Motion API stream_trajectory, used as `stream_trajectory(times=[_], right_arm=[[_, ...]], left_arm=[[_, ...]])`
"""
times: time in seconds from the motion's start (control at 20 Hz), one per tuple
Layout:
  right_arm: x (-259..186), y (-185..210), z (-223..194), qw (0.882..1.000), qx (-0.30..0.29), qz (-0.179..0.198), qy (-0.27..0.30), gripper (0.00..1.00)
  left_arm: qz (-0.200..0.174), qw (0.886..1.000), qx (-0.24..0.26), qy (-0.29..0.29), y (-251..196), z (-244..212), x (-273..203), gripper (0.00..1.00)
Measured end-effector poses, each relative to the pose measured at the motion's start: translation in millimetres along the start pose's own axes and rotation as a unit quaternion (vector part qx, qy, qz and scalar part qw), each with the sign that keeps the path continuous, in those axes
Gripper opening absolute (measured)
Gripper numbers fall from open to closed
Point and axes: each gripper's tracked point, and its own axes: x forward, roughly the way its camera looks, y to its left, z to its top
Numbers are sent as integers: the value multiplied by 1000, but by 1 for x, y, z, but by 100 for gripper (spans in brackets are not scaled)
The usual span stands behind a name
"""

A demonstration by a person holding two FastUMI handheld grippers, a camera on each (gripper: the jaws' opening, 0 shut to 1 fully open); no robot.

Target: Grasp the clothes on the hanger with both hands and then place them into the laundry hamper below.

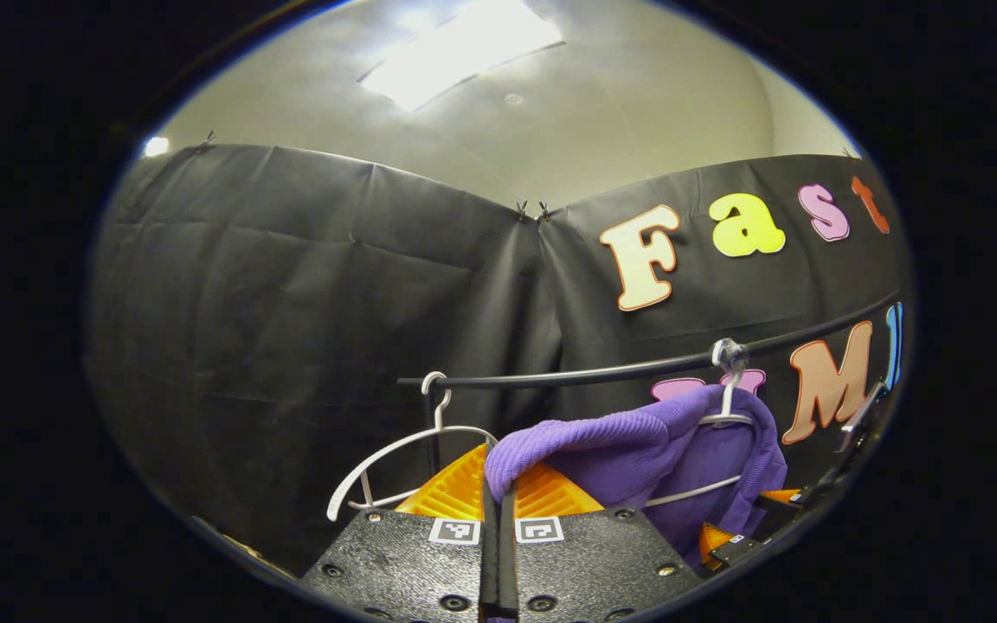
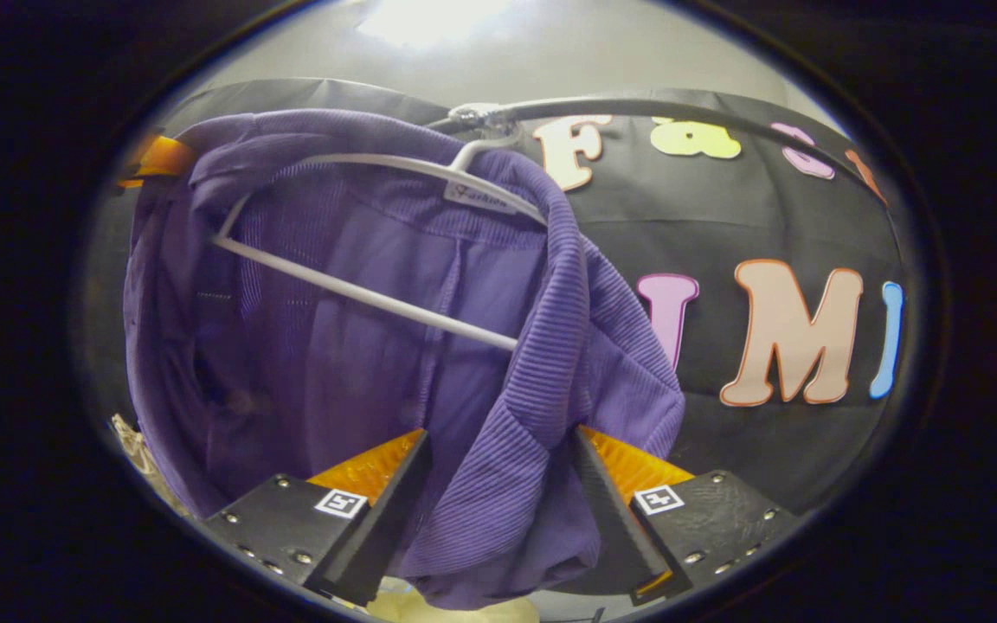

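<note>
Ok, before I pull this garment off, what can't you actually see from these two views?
- Hamper: the right gripper view is cut off below the purple garment; only a pale sliver shows there, unidentifiable.
- Left gripper: its fingers are closed with the garment's edge at the tips; how much cloth is pinched is hidden.
- Right gripper: fingers straddle a fold; contact unclear.
- Garment hanger: its far end is covered by cloth.

ribbed knit cloth garment (image 2: 542,381)

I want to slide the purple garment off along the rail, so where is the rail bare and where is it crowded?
The rail is bare between the empty white hanger and the hanger carrying the purple garment. It is crowded at the garment: the left gripper pinches its near edge, and the right gripper straddles a hanging fold.
</note>
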Motion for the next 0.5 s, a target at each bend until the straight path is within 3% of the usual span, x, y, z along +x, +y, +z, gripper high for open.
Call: stream_trajectory(times=[0.15,0.35,0.45,0.5], right_arm=[[9,-5,-12,1000,12,-13,22,78],[15,-15,-22,998,17,-35,46,43],[14,-25,-25,997,9,-55,54,40],[15,-31,-27,997,5,-61,55,25]], left_arm=[[5,1000,0,-15,5,10,7,0],[6,1000,2,-29,8,22,15,2],[7,999,2,-33,10,24,20,1],[8,999,4,-34,11,24,23,0]])
